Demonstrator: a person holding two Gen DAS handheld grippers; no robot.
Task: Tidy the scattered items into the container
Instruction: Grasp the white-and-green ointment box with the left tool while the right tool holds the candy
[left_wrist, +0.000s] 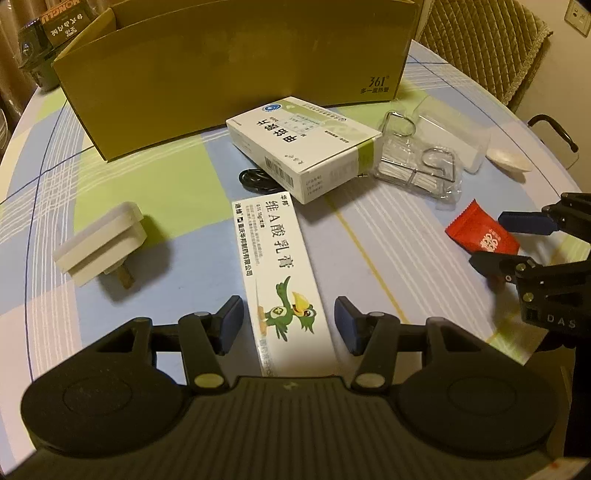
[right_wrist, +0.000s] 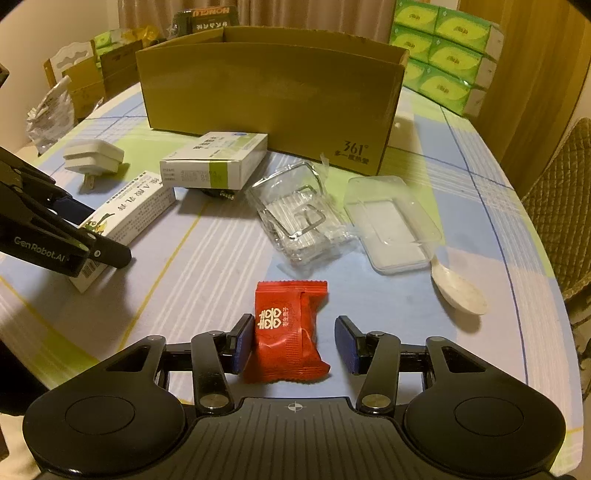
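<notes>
Both claws spread — L round ointment box, R round red candy; cardboard box behind.

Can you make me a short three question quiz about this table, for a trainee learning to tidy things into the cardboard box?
1. True or false: the red candy packet already lies inside the cardboard box.
2. Which item sits between the left gripper fingers? A) white plug adapter B) long ointment box C) white spoon
3. What lies beside the clear plastic case, on the side away from the box?

Key
1. False: it lies on the tablecloth between the open fingers of the right gripper.
2. B, the long ointment box.
3. The white spoon.
</notes>
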